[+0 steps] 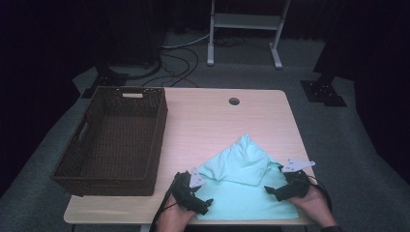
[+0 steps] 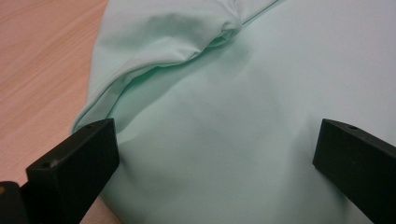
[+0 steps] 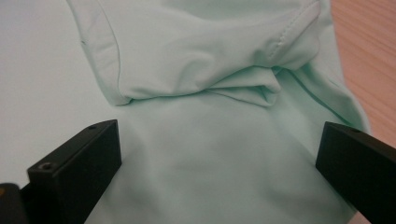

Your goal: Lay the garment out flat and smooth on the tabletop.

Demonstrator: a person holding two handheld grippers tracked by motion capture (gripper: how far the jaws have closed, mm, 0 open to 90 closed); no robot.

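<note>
Roughly halfway, by the look of it: the mint-green garment (image 1: 244, 181) lies at the lower centre-right of the high view, its two upper corners already folded inward to a peak, while its lower part is flat and unfolded. Nothing has gone into the wicker basket (image 1: 159, 126) at the left of the frame, so more folding and perhaps a transfer appear to remain.

Starting at the left, the basket fills the table's left half, its right wall near the cloth's left corner. The left gripper (image 1: 205, 207) sits at the garment's lower-left edge; in the left gripper view its jaws stand wide apart over the fabric (image 2: 224, 140), clamped on nothing, with the hem just beside the left jaw. Bare wooden table (image 1: 212, 123) lies open above the peak, giving room to work upward.

Farther right, the right gripper (image 1: 271, 192) rests at the cloth's right side, jaws likewise spread and empty over a folded flap (image 3: 196, 70). The table's right and lower edges run close to the fabric there, leaving little margin.
</note>
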